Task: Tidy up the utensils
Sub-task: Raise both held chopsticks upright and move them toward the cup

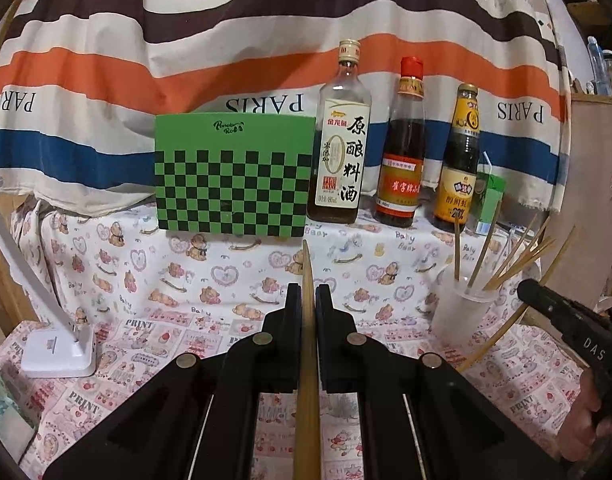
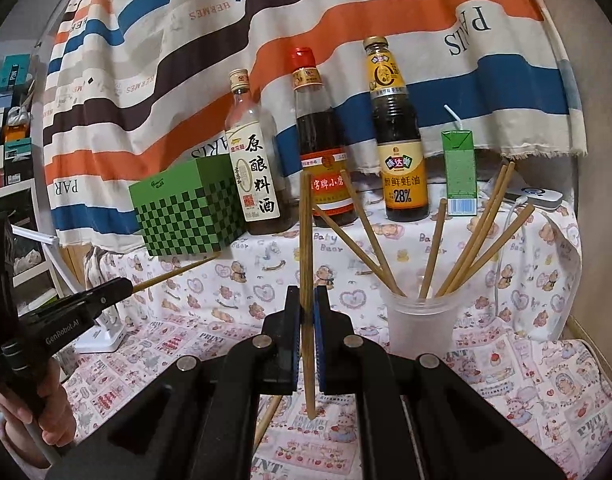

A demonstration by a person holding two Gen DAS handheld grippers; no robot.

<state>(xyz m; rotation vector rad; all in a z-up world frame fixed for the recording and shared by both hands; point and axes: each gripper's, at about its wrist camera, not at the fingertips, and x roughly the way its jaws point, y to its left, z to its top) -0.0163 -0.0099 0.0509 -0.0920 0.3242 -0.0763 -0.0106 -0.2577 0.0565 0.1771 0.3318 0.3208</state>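
Left fingers (image 1: 308,304) clamped on lengthwise chopstick (image 1: 308,276), right fingers (image 2: 307,304) pinching upright chopstick (image 2: 305,240) mid-shaft

matt wooden chopsticks (image 2: 306,240), frosted, probably plastic cup (image 2: 420,322), glossy glass bottles (image 2: 398,132), printed cloth tablecover (image 2: 234,280)

We see three bottles lined up along the back of the counter (image 2: 506,360): cooking wine bottle (image 2: 254,168) leftmost, sesame oil bottle (image 2: 322,152) in the middle, oyster sauce bottle (image 2: 398,140) on the right. A checkered box (image 2: 186,216) stands left of them, a juice carton (image 2: 460,176) to their right. In front of the oyster sauce, a plastic cup (image 2: 420,324) holds several chopsticks (image 2: 474,236) leaning outward. A lamp base (image 1: 58,350) sits at the counter's near left. A striped cloth (image 1: 186,60) hangs behind everything.
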